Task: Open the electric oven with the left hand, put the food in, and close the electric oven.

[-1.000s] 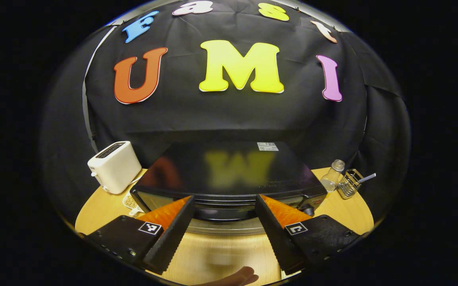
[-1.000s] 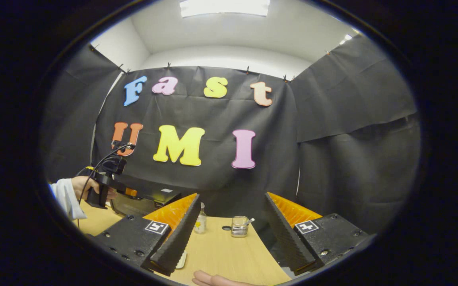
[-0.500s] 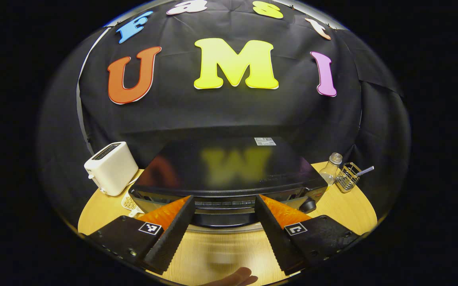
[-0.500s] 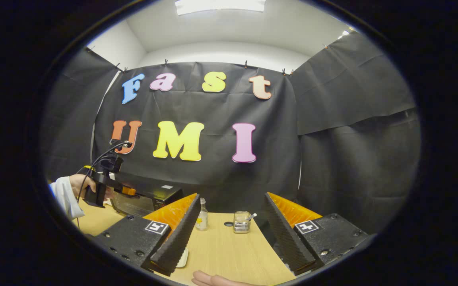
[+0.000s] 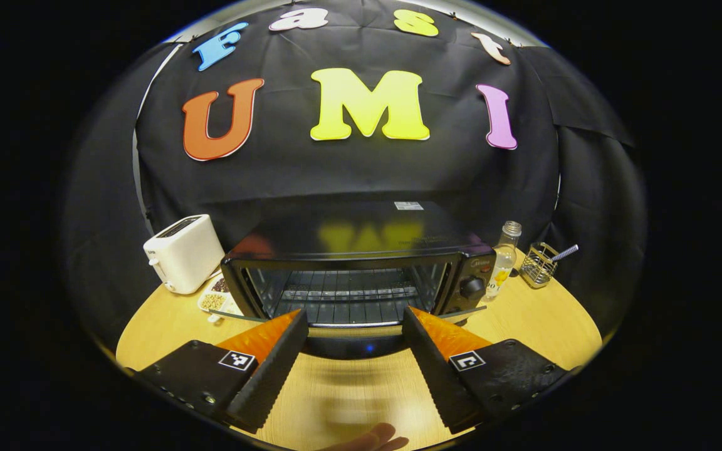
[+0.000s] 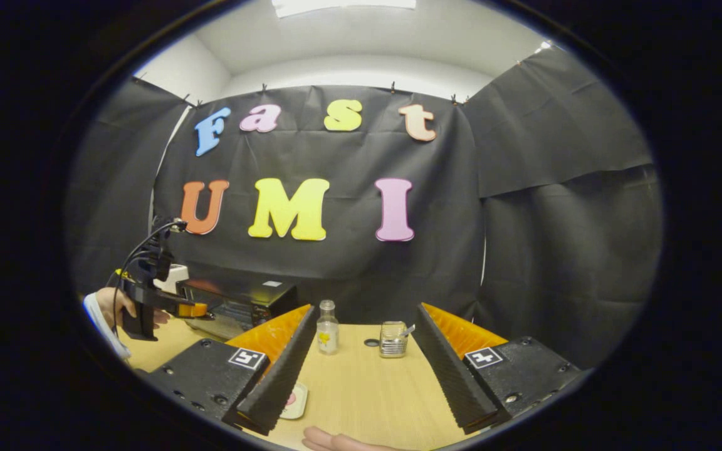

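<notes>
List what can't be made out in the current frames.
- Oven door: left gripper view, mostly hidden behind the left gripper; grip on it unclear.
- Dish contents: too small.
- Plate: right gripper view, partly covered by the right gripper.
- Oven dial setting: too small.

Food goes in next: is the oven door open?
Open: the oven shows its bare rack, and the door is down.

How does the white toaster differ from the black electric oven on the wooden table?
The white toaster is small, pale and matte; the black electric oven is far wider, dark and glossy on top. The toaster takes food through a top slot; the oven shows a wire rack through its front. The toaster stands to the oven's left. Both rest on the wooden table.
</notes>
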`<move>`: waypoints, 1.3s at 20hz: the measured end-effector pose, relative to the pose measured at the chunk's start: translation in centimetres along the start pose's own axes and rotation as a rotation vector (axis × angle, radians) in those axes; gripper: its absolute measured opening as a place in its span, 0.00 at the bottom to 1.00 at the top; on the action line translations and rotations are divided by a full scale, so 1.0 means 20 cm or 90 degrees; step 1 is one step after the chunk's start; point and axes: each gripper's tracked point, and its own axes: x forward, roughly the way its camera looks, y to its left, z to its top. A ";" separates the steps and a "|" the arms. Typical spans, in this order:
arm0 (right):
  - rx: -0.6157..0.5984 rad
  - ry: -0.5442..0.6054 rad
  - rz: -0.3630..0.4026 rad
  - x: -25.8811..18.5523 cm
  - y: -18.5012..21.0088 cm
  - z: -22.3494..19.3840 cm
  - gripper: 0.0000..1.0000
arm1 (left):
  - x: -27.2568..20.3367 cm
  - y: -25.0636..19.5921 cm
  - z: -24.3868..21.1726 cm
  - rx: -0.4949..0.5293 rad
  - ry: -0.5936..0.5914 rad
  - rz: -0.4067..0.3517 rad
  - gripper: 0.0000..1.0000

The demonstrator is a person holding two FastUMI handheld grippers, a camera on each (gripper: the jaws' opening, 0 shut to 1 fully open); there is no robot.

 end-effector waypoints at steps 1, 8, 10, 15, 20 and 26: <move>0.001 0.009 0.004 0.01 0.01 -0.01 1.00 | -0.01 0.00 -0.03 -0.002 0.002 0.000 0.96; 0.003 0.051 0.014 0.06 0.03 -0.12 1.00 | -0.11 0.00 -0.23 -0.002 0.009 0.000 0.95; 0.000 0.064 0.015 0.07 0.04 -0.15 1.00 | -0.13 -0.01 -0.30 0.001 0.020 0.000 0.95; 0.005 0.101 0.023 0.12 0.07 -0.25 1.00 | -0.16 -0.02 -0.48 0.002 0.053 -0.001 0.95; 0.006 0.146 0.037 0.17 0.13 -0.37 1.00 | -0.15 -0.03 -0.62 0.014 0.089 -0.003 0.95; 0.011 0.198 0.055 0.20 0.18 -0.49 1.00 | -0.11 -0.01 -0.75 -0.016 0.124 -0.003 0.96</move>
